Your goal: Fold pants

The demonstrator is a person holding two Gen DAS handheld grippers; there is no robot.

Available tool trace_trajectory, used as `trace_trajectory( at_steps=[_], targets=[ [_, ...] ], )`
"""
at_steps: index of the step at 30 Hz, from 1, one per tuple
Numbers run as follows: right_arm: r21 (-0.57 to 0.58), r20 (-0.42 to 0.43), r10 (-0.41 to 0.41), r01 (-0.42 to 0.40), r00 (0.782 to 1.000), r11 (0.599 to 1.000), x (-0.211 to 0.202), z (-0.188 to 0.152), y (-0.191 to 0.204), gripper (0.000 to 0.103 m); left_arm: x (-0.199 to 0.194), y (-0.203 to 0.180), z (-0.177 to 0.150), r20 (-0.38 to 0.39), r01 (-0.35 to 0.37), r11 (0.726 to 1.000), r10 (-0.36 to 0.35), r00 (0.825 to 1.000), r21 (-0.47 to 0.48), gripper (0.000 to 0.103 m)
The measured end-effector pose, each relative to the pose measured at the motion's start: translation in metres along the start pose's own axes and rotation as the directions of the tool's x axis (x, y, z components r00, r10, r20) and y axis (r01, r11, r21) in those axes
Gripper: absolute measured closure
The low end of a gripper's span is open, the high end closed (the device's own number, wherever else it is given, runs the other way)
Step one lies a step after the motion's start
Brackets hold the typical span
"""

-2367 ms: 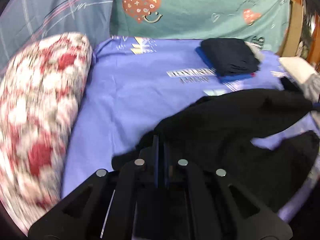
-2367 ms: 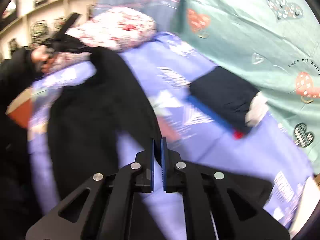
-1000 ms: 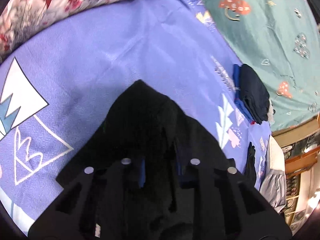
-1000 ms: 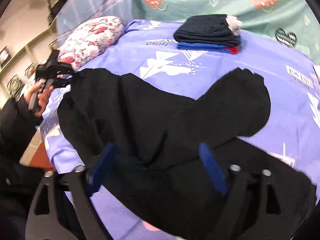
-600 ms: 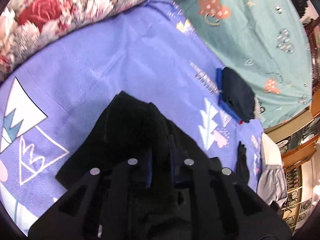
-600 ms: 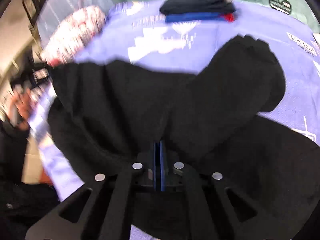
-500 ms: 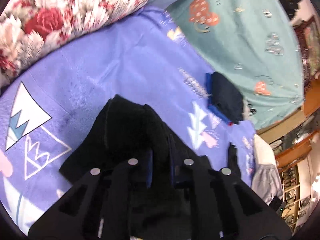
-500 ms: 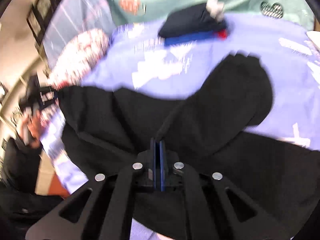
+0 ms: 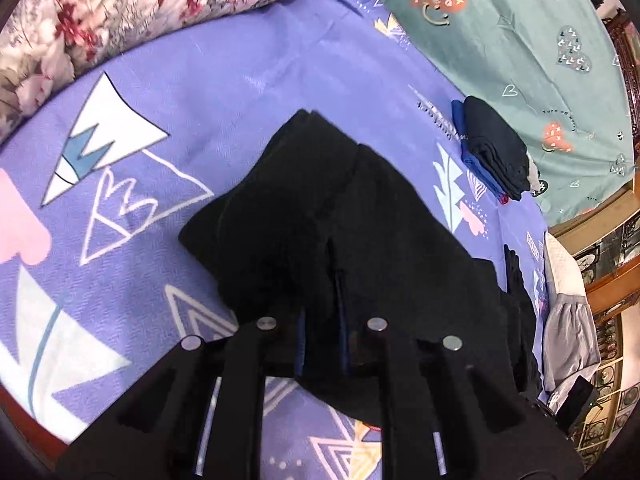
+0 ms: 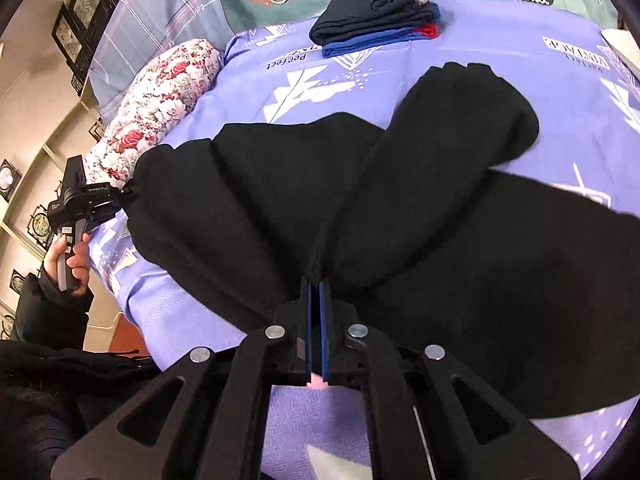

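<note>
Left wrist view: the left gripper [image 9: 320, 312] points down at a purple bedsheet [image 9: 240, 80] printed with white tree shapes. Its two black fingers are closed tight on a fold of the black pants [image 9: 360, 220], with thick cloth bunched between the blue pads. The pants spread away from the gripper across the sheet, ending in a blunt corner toward the top of the view. A floral pillow [image 9: 120, 4] lies along the upper left edge of the bed. A teal sheet with heart prints [image 9: 520, 40] hangs behind the bed at upper right. A stack of folded clothes [image 9: 492, 148], dark navy on top of blue, sits on the purple sheet near the teal one, well apart from the pants.

Right wrist view: the right gripper [image 10: 316, 292] is clamped on a pinch of the same black pants [image 10: 400, 208] near the bed's front edge. Its jaws have just been closing, and cloth is caught between them. From that pinch one leg runs up and to the right, ending in a rounded cuff, while the rest fans out to both sides. At far left, the person's left hand [image 10: 74, 256] holds the handle of the left gripper, whose tip touches the pants' left edge. The folded stack [image 10: 376, 12] lies at the top, and the floral pillow [image 10: 160, 96] at upper left.
</note>
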State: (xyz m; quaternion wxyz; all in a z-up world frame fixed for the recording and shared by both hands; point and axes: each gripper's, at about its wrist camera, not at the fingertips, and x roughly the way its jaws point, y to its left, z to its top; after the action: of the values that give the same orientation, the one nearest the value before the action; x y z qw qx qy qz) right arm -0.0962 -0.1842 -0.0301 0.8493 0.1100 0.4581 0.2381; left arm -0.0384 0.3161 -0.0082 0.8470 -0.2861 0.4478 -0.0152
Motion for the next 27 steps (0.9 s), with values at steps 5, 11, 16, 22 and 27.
trace_trajectory(
  at_steps=[5,11,16,22,27],
  targets=[
    [-0.001,0.074,0.049,-0.049,0.996,0.999,-0.022,0.01,0.001,0.1,-0.022,-0.011,0.0,0.04,0.025,1.0,-0.026,0.999,0.015,0.091],
    [-0.059,0.134,0.119,-0.112,0.984,0.992,-0.046,0.015,0.017,0.1,-0.011,-0.005,0.005,0.037,-0.013,1.0,0.013,0.999,-0.014,0.091],
    [-0.073,0.038,0.125,-0.122,0.991,0.99,-0.027,0.001,0.02,0.1,-0.006,0.034,0.013,0.025,-0.019,0.993,0.022,0.999,-0.116,0.091],
    [-0.087,-0.063,0.039,-0.045,0.997,0.995,-0.009,-0.012,0.016,0.086,-0.026,0.013,0.003,0.041,-0.071,0.997,0.071,0.997,-0.019,0.09],
    [-0.125,0.175,-0.189,0.213,0.966,0.969,-0.063,0.036,0.026,0.011,-0.076,-0.05,0.004,0.2,-0.087,0.984,0.055,0.978,0.157,0.077]
  ],
)
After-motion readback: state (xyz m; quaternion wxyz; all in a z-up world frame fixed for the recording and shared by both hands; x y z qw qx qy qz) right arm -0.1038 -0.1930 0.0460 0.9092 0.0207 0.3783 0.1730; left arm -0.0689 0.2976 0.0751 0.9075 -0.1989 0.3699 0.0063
